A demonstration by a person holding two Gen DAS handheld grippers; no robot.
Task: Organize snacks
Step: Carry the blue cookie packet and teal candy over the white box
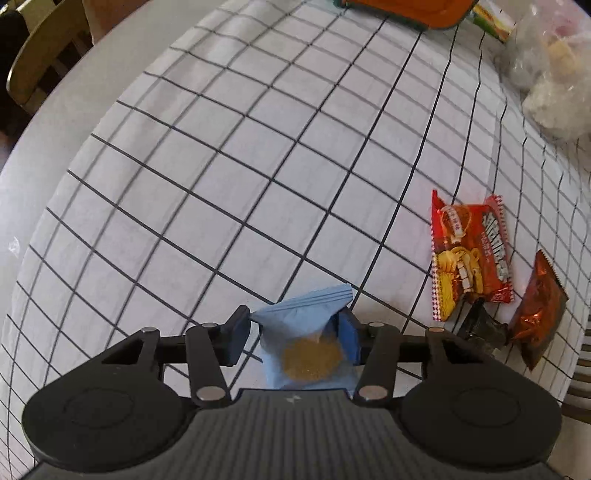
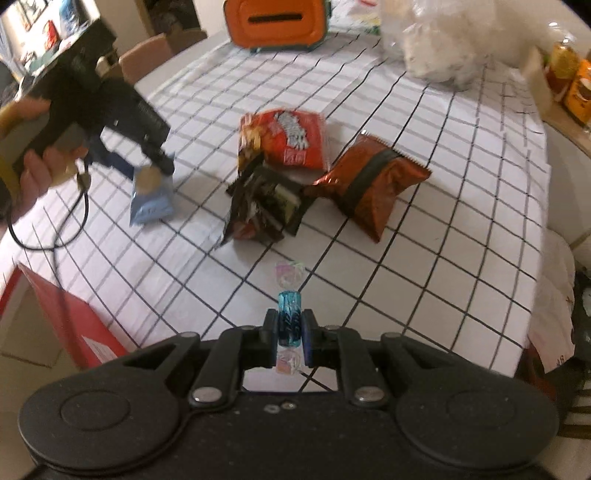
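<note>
My left gripper (image 1: 295,330) points down over the checked tablecloth (image 1: 258,166), shut on a pale blue snack packet (image 1: 303,314) with a round biscuit showing through it. In the right wrist view a hand (image 2: 33,170) carries that gripper (image 2: 155,168), and the blue packet (image 2: 151,203) hangs off the cloth. My right gripper (image 2: 290,328) is shut on a small blue-wrapped candy (image 2: 290,304) with clear twisted ends. A red packet (image 2: 291,140), a black packet (image 2: 262,206) and a brown-orange packet (image 2: 373,181) lie together mid-table.
An orange container (image 2: 277,22) stands at the far edge beside a clear plastic bag (image 2: 443,44) of white pieces. A red box (image 2: 62,317) sits at the near left. A cable (image 2: 55,236) trails over the cloth. A wooden chair (image 1: 44,55) stands beyond the table.
</note>
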